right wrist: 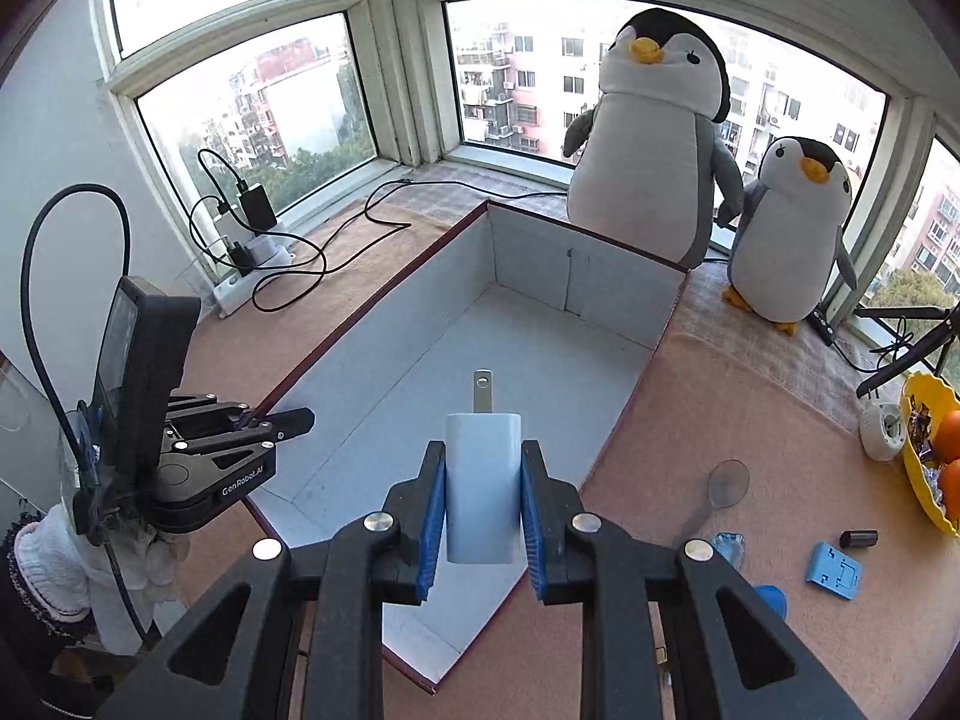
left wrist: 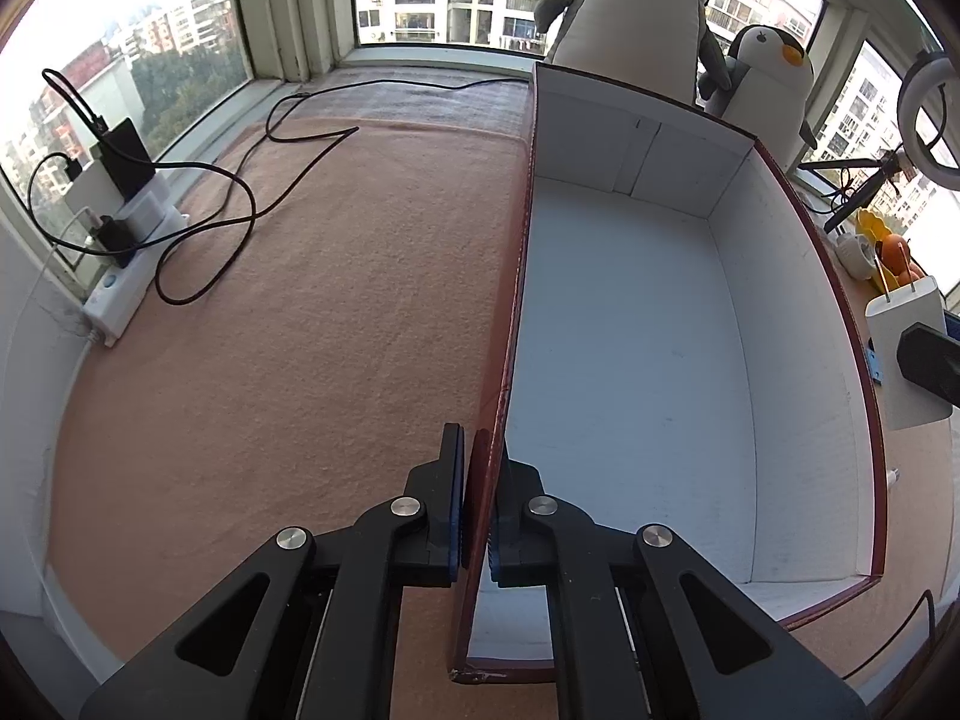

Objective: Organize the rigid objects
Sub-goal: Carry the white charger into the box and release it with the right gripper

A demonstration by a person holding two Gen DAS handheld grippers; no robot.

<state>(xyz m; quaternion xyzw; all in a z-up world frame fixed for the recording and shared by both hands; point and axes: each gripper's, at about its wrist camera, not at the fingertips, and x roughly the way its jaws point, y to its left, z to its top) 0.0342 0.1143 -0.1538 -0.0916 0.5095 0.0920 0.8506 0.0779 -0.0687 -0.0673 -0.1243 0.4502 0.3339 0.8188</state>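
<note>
The left gripper (left wrist: 478,498) pinches the near left wall of the shallow cardboard box with a white inside and dark red outside (left wrist: 630,312): one black finger with a blue pad sits outside the wall, the other inside, both pressed against it. The wall hides the inner pad almost wholly in the left wrist view, and the gripper's lower body is cut off by the frame edge.

The right gripper (right wrist: 483,510) is closed on the white rectangular plug-in charger block (right wrist: 483,480), blue pads flat against its two sides, its metal prong pointing away over the box floor. The charger hangs above the near end of the box; whether it touches the floor cannot be told. The left wrist view catches only the charger's edge at the far right, half covered by a black fingertip.

Only the right wrist view shows the small things on the pink fabric surface (right wrist: 720,408) to the right of the box: a clear plastic spoon (right wrist: 717,492), a blue plastic bracket (right wrist: 834,570), a short dark cylinder (right wrist: 858,538), and a yellow bowl holding oranges (right wrist: 927,468), partly cut off.

Farther back, a white power strip with black chargers and looping black cables (left wrist: 120,222) lies by the window. Two plush penguins (right wrist: 654,138) stand behind the box's far wall.
</note>
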